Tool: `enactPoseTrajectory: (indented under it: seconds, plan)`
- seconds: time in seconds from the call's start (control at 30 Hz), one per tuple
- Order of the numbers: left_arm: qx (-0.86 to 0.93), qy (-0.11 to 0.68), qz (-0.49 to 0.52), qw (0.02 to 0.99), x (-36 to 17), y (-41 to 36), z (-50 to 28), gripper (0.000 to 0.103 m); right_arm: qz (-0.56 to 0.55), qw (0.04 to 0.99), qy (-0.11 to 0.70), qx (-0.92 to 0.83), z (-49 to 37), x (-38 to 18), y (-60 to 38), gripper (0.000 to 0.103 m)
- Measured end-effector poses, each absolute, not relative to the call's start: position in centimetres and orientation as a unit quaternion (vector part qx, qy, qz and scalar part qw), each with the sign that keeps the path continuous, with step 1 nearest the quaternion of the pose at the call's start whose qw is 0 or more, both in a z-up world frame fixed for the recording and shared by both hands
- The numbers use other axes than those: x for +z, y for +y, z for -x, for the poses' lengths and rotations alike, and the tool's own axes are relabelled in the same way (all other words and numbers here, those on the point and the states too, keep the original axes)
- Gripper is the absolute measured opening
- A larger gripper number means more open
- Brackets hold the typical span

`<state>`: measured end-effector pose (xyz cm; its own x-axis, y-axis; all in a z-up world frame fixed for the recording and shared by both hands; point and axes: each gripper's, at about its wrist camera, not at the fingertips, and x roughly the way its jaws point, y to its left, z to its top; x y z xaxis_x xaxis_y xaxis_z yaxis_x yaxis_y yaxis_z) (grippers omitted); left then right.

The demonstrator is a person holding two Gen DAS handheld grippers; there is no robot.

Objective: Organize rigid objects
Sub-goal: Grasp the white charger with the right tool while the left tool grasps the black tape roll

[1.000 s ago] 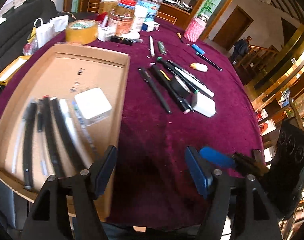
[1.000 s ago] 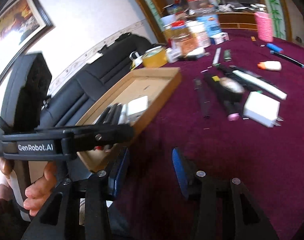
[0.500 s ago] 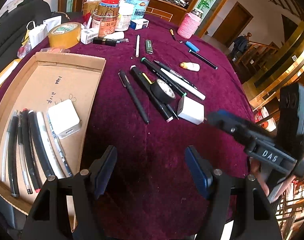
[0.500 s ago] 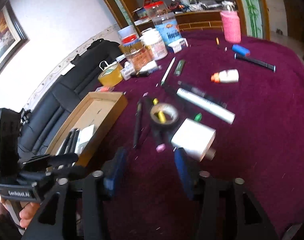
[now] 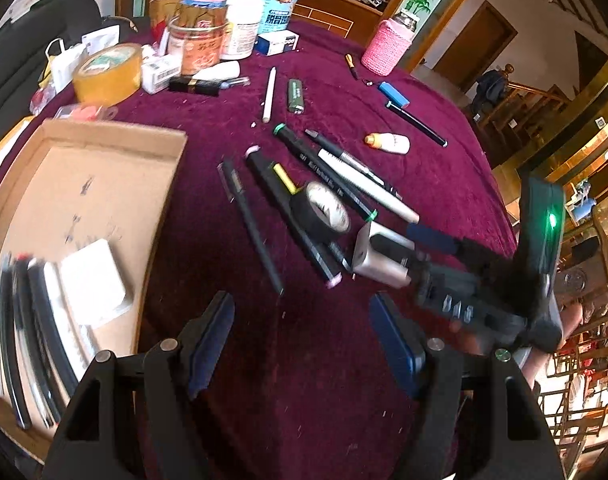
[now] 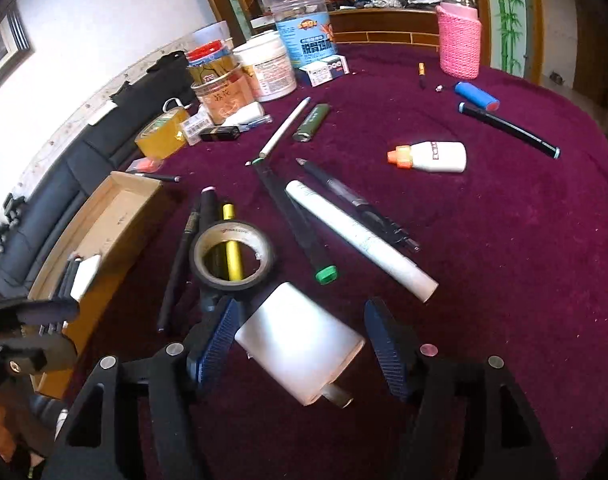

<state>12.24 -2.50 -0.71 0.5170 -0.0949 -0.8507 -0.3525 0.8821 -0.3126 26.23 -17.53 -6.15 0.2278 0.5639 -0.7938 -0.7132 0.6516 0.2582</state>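
A white charger block lies on the maroon cloth between the open fingers of my right gripper; the pads stand apart from its sides. It also shows in the left wrist view. A black tape roll lies just beyond it over a yellow pen. Several pens and markers lie around, among them a white marker. My left gripper is open and empty above bare cloth. The cardboard tray at left holds several pens and a white charger.
Jars, a yellow tape roll and small boxes stand at the table's far side. A pink knitted cup, a blue lighter, a black pen and a small white bottle lie to the right. A black sofa is left.
My right gripper has moved forward to the white charger block, which now sits between its fingers. My left gripper has shifted right, away from the tray. Both stayed open.
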Motion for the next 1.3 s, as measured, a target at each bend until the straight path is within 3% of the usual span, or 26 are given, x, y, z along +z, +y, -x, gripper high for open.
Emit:
enactPoseTrajectory:
  seconds: [0.3,0.37,0.53,0.67,0.73,0.87,0.97,1.07,1.17,1.3]
  plan:
    - [0.091,0.509,0.199,0.832,-1.3,-2.4,-18.4,0.066,0.156,0.746,0.452,0.463,-23.4,-6.3,-16.7,0.072]
    - [0.099,0.518,0.192,0.828,-1.9,-2.4,-19.6,0.054,0.161,0.741,0.453,0.469,-22.9,-6.3,-16.9,0.072]
    - [0.114,0.536,0.183,0.816,-3.4,-2.2,-21.7,0.044,0.139,0.735,0.464,0.474,-23.2,-6.2,-17.4,0.069]
    - [0.121,0.552,0.171,0.807,-4.9,-2.3,-22.8,0.020,0.102,0.733,0.483,0.468,-24.0,-6.3,-17.8,0.061]
    - [0.127,0.547,0.158,0.812,-5.0,-2.6,-22.9,0.019,0.084,0.734,0.492,0.462,-24.5,-6.3,-17.9,0.053]
    - [0.128,0.544,0.140,0.817,-4.9,-3.0,-22.7,0.011,0.075,0.738,0.494,0.454,-24.5,-6.6,-17.5,0.051]
    - [0.129,0.539,0.147,0.819,-4.7,-2.7,-22.0,0.009,0.097,0.744,0.485,0.449,-24.1,-6.7,-16.9,0.054]
    - [0.127,0.533,0.157,0.821,-4.3,-2.3,-21.5,0.008,0.118,0.742,0.473,0.460,-23.2,-6.8,-16.4,0.065]
    - [0.119,0.527,0.175,0.823,-3.4,-1.8,-20.2,0.008,0.143,0.750,0.461,0.452,-22.6,-7.2,-15.6,0.066]
    - [0.124,0.515,0.193,0.826,-2.0,-0.8,-17.8,0.009,0.161,0.755,0.470,0.427,-22.9,-8.2,-15.0,0.052]
